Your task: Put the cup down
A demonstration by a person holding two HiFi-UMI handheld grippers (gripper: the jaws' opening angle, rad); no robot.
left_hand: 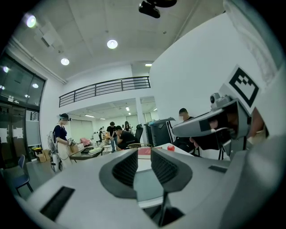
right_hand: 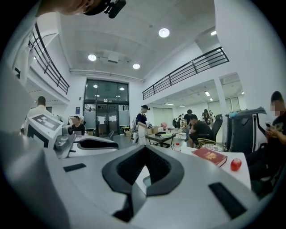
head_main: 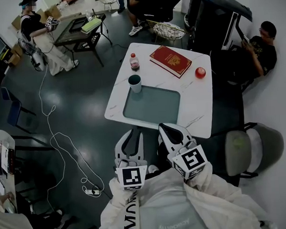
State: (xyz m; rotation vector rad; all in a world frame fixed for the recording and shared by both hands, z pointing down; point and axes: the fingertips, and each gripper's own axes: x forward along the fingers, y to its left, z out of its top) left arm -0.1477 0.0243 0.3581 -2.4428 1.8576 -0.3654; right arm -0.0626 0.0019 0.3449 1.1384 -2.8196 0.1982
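**Item 1.** Left gripper (head_main: 133, 136): held close to the person's body, short of the table. Its jaws stand a narrow gap apart with nothing between them.

**Item 2.** Right gripper (head_main: 168, 130): just beside the left one, jaw tips together, empty.

**Item 3.** White table (head_main: 196, 103): ahead of both grippers, with a grey mat (head_main: 152, 105) on its near half.

**Item 4.** Cup (head_main: 135, 83): dark and upright at the mat's far left corner, near the table's left edge and well apart from both grippers. Judged already set down.

**Item 5.** Bottle (head_main: 134, 62): just beyond the cup.

**Item 6.** Red book (head_main: 170, 60) and a small red fruit (head_main: 200, 73): further right.

**Hazards.**
- The cup stands close to the table's edge, so a careless sweep of the left gripper could push it off or tip it into the bottle.
- Any fresh grasp would fail on jaws set this narrow. They would strike the rim rather than straddle it.
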